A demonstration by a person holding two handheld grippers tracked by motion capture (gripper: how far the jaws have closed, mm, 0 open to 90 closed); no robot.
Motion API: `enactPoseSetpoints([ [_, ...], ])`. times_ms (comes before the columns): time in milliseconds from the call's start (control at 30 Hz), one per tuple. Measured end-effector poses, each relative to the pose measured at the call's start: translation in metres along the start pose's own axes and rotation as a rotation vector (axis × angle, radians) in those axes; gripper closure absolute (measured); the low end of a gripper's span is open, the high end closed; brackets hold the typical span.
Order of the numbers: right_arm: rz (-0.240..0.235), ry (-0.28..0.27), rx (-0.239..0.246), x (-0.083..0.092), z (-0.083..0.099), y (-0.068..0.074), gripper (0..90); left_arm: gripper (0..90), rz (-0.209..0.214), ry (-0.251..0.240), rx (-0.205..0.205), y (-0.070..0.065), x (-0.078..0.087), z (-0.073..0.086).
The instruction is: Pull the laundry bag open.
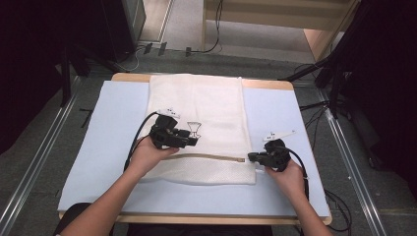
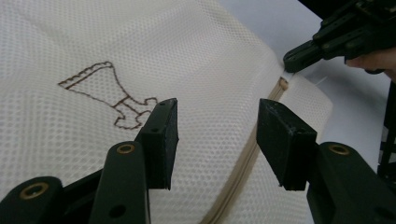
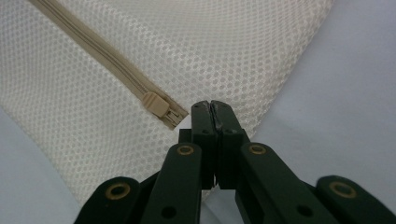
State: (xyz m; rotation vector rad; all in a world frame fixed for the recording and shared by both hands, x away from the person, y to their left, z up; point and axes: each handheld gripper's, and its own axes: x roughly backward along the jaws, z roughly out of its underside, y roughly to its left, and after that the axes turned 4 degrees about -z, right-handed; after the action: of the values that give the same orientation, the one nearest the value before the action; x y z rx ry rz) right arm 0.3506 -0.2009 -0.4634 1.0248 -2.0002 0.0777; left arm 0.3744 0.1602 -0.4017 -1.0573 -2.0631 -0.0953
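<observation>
A white mesh bag (image 1: 196, 103) lies flat on the pale blue table cover (image 1: 113, 123), with a brown stitched motif (image 1: 195, 129) and a beige zipper (image 1: 211, 157) across its near part. My left gripper (image 1: 193, 139) hovers over the bag beside the motif (image 2: 107, 93), jaws open, with nothing between the pads (image 2: 217, 135). The zipper (image 2: 243, 158) runs below them. My right gripper (image 1: 251, 156) is shut, its tips (image 3: 212, 106) at the bag's right edge, next to the zipper pull (image 3: 154, 101). Whether mesh (image 3: 70, 116) is pinched between them is hidden.
The blue cover shows bare to the left and right of the bag, with the wooden table edge (image 1: 206, 219) near me. Cables (image 1: 314, 105) and dark stand legs (image 1: 339, 78) lie on the floor around the table.
</observation>
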Motion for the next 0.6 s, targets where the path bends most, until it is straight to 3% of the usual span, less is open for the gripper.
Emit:
enactPoseSetpoints([
  [300, 0.0, 0.007, 0.02, -0.008, 0.001, 0.003, 89.9, 54.8, 0.047, 0.026, -0.017, -0.019, -0.021, -0.007],
  [400, 0.001, -0.006, 0.058, -0.009, 0.004, 0.003, 89.6, 60.5, 0.049, 0.012, -0.018, -0.027, -0.026, -0.009],
  [600, 0.006, -0.012, 0.056, -0.009, 0.005, 0.003, 89.5, 61.7, 0.071, 0.057, -0.038, -0.038, -0.04, -0.013],
])
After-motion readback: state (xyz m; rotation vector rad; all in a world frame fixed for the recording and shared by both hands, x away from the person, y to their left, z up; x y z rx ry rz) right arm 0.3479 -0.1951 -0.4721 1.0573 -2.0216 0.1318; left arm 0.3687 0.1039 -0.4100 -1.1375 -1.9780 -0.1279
